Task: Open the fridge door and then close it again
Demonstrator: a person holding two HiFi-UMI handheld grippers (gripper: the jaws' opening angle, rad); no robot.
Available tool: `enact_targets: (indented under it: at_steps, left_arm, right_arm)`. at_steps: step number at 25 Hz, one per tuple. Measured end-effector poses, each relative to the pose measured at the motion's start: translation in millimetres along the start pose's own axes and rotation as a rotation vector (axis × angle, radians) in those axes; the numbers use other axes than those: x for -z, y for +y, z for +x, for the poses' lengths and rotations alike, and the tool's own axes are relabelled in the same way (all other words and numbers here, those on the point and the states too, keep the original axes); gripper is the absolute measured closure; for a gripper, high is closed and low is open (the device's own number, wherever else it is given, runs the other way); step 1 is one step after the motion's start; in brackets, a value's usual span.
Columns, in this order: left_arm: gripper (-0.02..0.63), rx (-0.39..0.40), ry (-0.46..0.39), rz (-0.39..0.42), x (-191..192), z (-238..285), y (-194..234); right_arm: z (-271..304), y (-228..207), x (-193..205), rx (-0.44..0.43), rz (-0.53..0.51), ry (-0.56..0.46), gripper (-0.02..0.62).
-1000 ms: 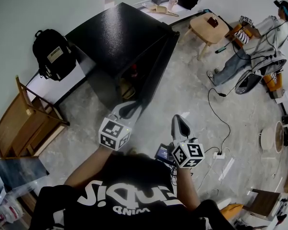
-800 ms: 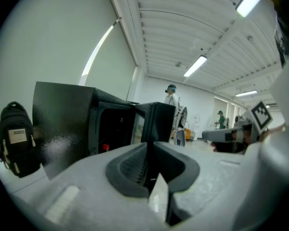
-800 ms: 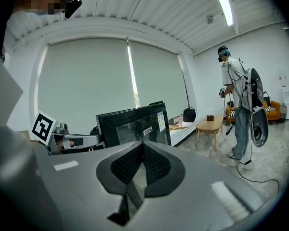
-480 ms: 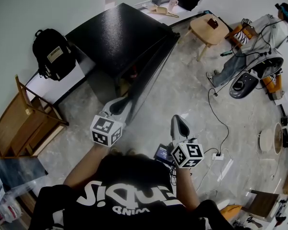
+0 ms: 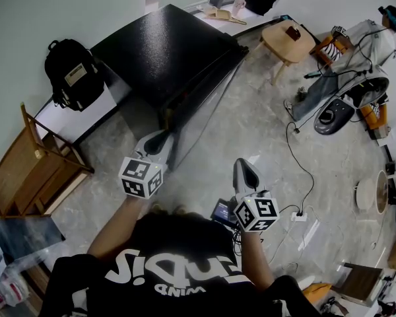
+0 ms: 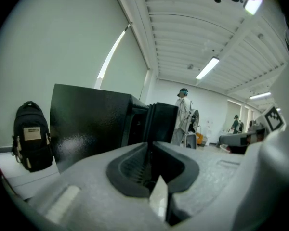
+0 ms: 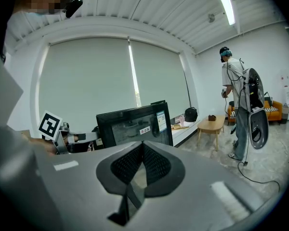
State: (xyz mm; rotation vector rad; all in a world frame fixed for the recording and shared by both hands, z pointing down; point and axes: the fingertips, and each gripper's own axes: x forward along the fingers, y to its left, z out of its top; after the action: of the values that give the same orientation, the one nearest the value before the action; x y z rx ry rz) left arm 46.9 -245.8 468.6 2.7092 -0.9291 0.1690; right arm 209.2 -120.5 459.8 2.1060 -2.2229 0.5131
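Note:
The black fridge [image 5: 165,51] stands ahead of me with its door [image 5: 201,111] swung almost against the body. In the left gripper view a dark slit still shows between the body [image 6: 86,124] and the door [image 6: 164,121]. My left gripper [image 5: 157,139] is at the door's free edge, whether touching it I cannot tell. Its jaws have just been closing and now meet, with nothing visible between them [image 6: 149,146]. My right gripper [image 5: 245,167] hangs shut and empty, further right and apart from the fridge. It faces the door's front [image 7: 135,126].
A black backpack [image 5: 72,74] leans on the wall left of the fridge, and a wooden chair [image 5: 36,170] stands at the left. Far right are a low wooden table [image 5: 287,38] and a person [image 5: 343,71]. A cable [image 5: 303,157] runs to a power strip [image 5: 300,213].
The door has swung from well open, with the shelves showing, to nearly closed. My left gripper moved left and toward me along with it. The right gripper stayed put.

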Motion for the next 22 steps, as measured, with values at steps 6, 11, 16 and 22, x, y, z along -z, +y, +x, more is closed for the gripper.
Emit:
enact_targets:
  at_steps: [6, 11, 16, 22]
  left_arm:
    - [0.575, -0.018, -0.004, -0.008, -1, 1, 8]
    - [0.58, -0.042, -0.007, -0.019, -5, 2, 16]
    - [0.589, -0.066, -0.012, -0.038, -7, 3, 27]
    - [0.592, -0.078, -0.019, -0.052, -7, 4, 30]
  right_arm:
    - [1, -2, 0, 0.0, 0.002, -0.001, 0.597]
    - [3, -3, -1, 0.001, 0.001, 0.002, 0.597]
    - [9, -1, -1, -0.005, 0.002, 0.008, 0.597]
    - [12, -3, 1, -0.006, 0.001, 0.012, 0.597]
